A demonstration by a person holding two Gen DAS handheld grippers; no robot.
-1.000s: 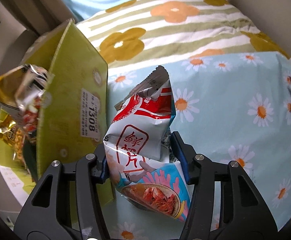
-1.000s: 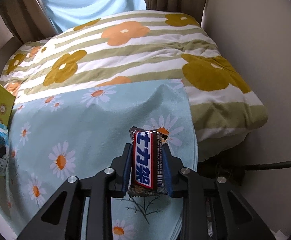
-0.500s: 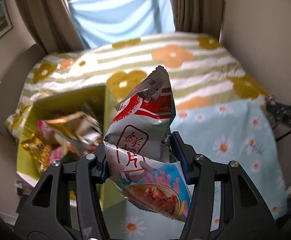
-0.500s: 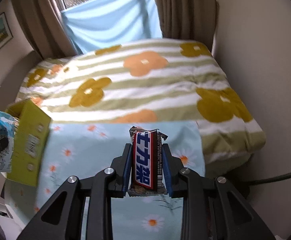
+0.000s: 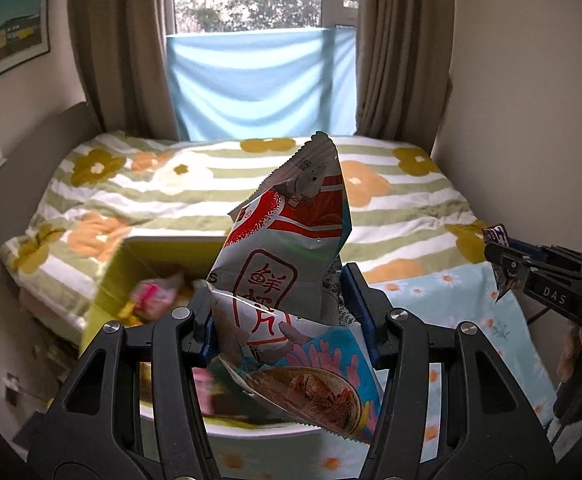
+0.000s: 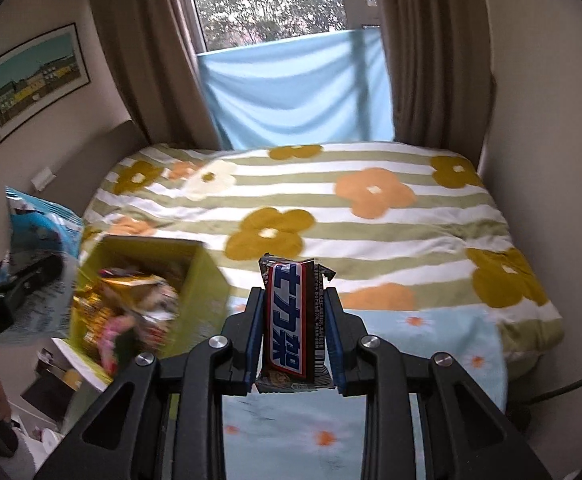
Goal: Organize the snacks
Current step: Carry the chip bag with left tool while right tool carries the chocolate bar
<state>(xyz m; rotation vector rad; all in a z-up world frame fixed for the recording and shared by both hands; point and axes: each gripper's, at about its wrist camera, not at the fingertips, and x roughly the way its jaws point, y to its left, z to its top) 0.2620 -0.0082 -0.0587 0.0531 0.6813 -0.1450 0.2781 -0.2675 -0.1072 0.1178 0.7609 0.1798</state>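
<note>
My left gripper (image 5: 287, 308) is shut on a white, red and blue shrimp chip bag (image 5: 287, 280), held up above the bed near a yellow-green snack box (image 5: 119, 276). The box holds several snack packets (image 6: 127, 300). My right gripper (image 6: 294, 320) is shut on a brown chocolate bar (image 6: 293, 316) with a red and blue label, held upright to the right of the box (image 6: 207, 280). The right gripper also shows at the right edge of the left wrist view (image 5: 503, 252). The left gripper with the bag shows at the left of the right wrist view (image 6: 39, 268).
A bed with a striped flower blanket (image 6: 371, 216) fills the middle. A light blue daisy cloth (image 5: 471, 300) covers its near end. Walls stand close on both sides, with curtains and a window (image 6: 275, 4) behind. Clutter lies on the floor at lower left (image 6: 51, 372).
Both grippers have risen and tilted up, so the window and walls are in view. The box has shifted from beside the left gripper to below and behind it. Both keep their holds.
</note>
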